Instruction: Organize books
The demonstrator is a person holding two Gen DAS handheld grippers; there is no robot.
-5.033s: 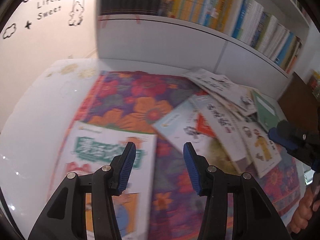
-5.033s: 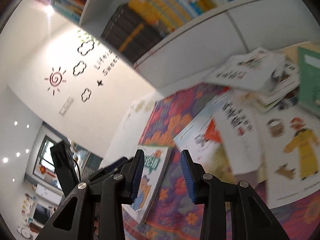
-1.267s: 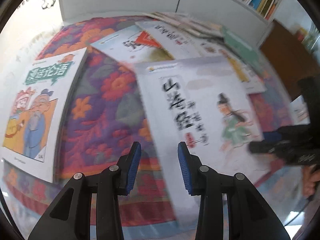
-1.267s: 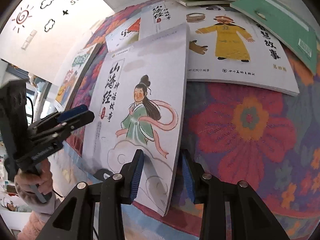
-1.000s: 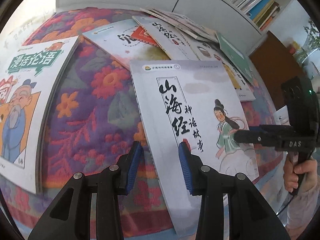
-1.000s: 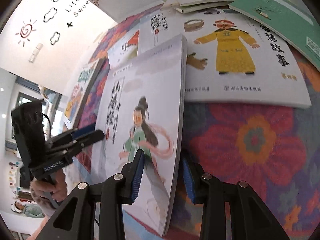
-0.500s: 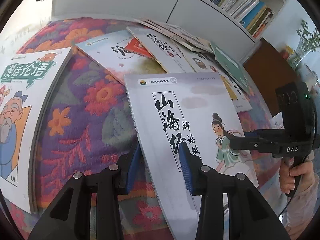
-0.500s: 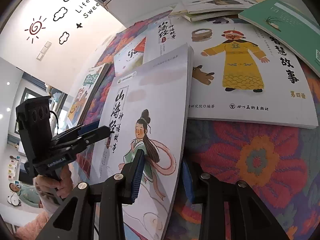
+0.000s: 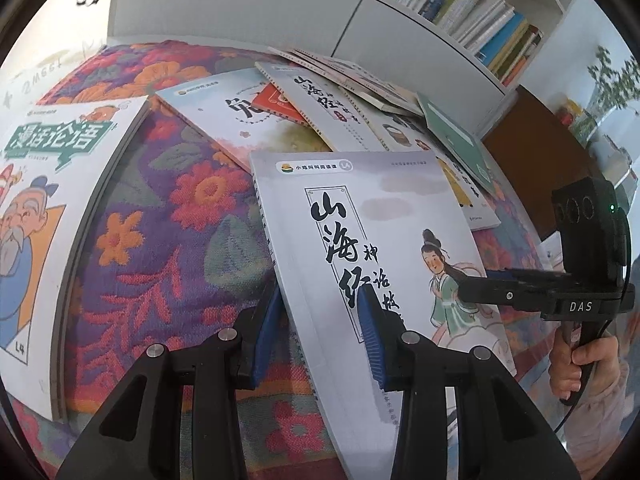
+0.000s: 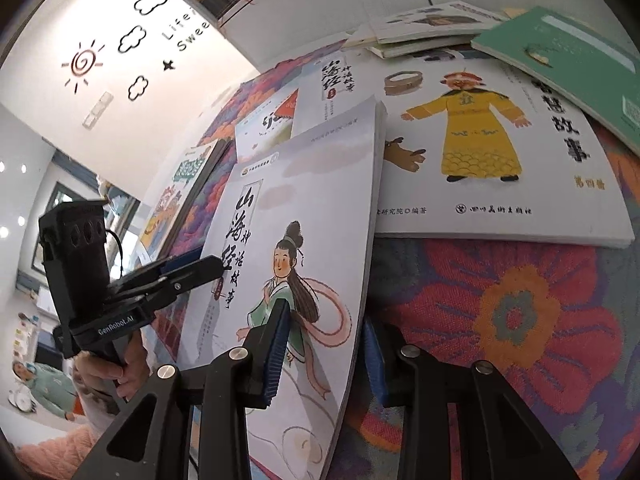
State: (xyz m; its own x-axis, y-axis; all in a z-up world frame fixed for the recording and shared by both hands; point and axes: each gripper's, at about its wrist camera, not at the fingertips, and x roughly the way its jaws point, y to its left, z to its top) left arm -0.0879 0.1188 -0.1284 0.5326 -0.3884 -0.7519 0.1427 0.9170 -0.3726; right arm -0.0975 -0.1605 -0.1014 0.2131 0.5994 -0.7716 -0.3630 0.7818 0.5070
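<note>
Starting at the far left of the floral cloth (image 9: 168, 248), we see a comic-style book with a bearded old man in blue (image 9: 44, 216) lying flat, well apart from everything else. Moving right toward the middle, we're holding the white storybook with the girl in a green robe (image 9: 384, 240), and it's lifted clear of the cloth, tilted, its spine toward the old-man book. Our left gripper (image 9: 320, 332) is clamped on its spine edge near the bottom, one blue pad under the cover and one on top. Our right gripper (image 10: 324, 344) pinches the opposite long edge the same way, jaws nearly together with the book between them. Behind the storybook a fanned pile of books (image 9: 320, 96) overlaps on the cloth. Right of the storybook lies the book with the figure in a yellow robe (image 10: 480, 144), its near corner tucked under the storybook's top edge, and a green book (image 10: 560, 56) overlaps its far right corner.
</note>
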